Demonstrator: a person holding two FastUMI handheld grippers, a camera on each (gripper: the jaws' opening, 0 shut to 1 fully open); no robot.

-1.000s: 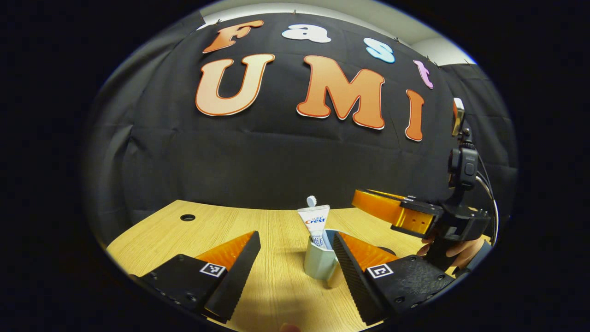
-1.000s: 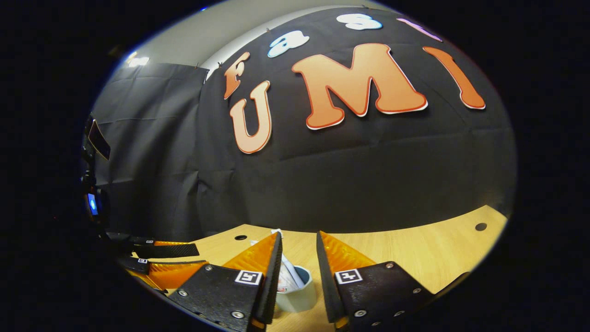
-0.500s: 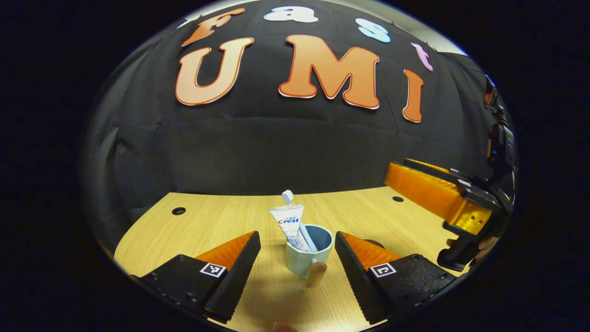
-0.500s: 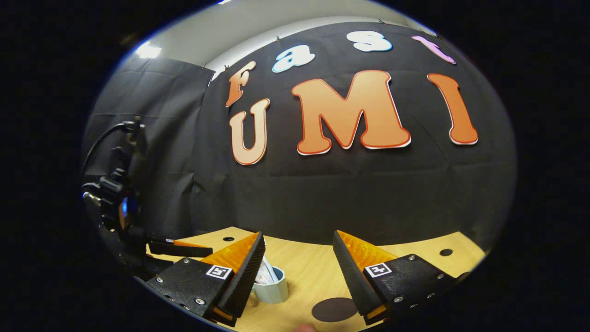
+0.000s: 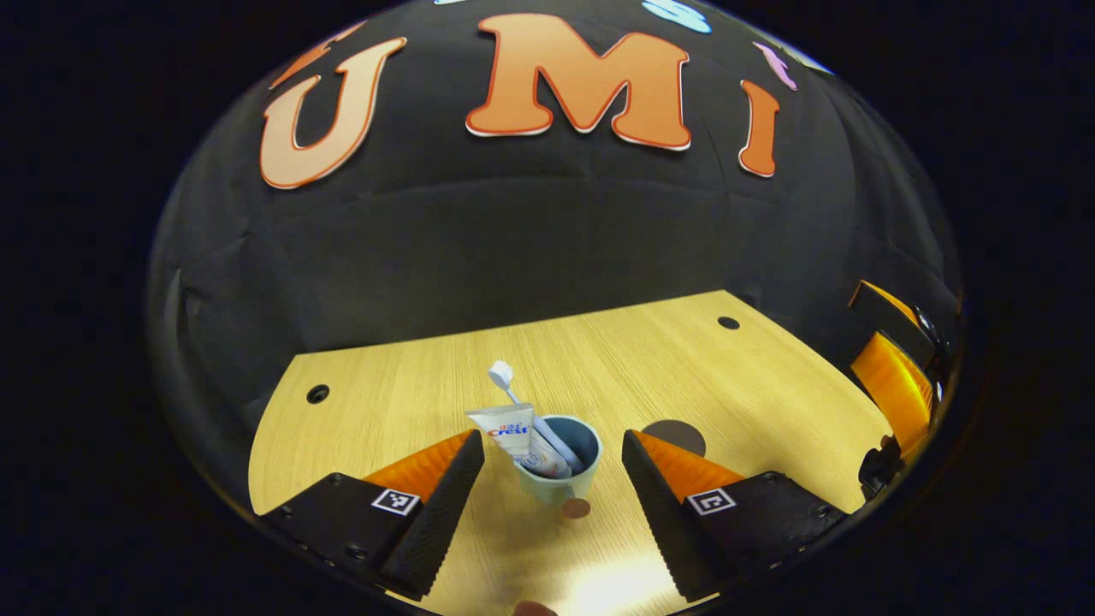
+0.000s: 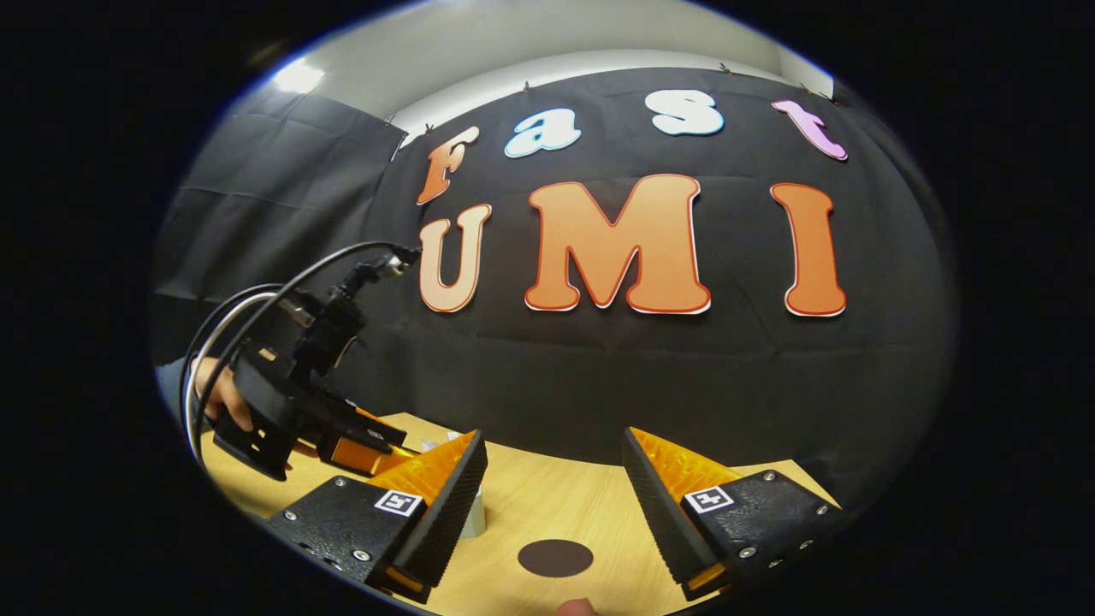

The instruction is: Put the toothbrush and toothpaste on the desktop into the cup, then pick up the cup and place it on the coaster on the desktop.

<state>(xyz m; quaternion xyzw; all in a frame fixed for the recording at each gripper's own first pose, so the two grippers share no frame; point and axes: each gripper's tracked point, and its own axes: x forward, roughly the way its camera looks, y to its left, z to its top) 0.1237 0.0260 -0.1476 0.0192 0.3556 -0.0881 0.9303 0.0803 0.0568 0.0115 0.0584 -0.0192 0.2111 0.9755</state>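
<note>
From my seat I see the cup [image 5: 558, 466] standing upright on the tabletop [image 5: 684, 376], with the toothpaste [image 5: 517, 436] and the toothbrush [image 5: 523, 411] both inside it, leaning out toward the cup's left as the left gripper view has it. The brush head pokes up above the tube. The cup's handle faces the camera. The coaster [image 5: 676, 436], a dark round disc, lies flat on the tabletop just to the right of the cup and apart from it; the cup is not on it.

My left gripper [image 5: 553, 462] sits with its fingers spread wide, one on each side of the cup, neither touching it. In the right gripper view I can make out a pale sliver of the cup [image 6: 473, 513] past the left finger, with the coaster [image 6: 555, 558] to its right, between the fingers of the right gripper [image 6: 554, 466], which also stand wide apart and hold nothing. Left of the cup in that view, a hand [image 6: 224, 398] grips the left gripper's handle.
</note>
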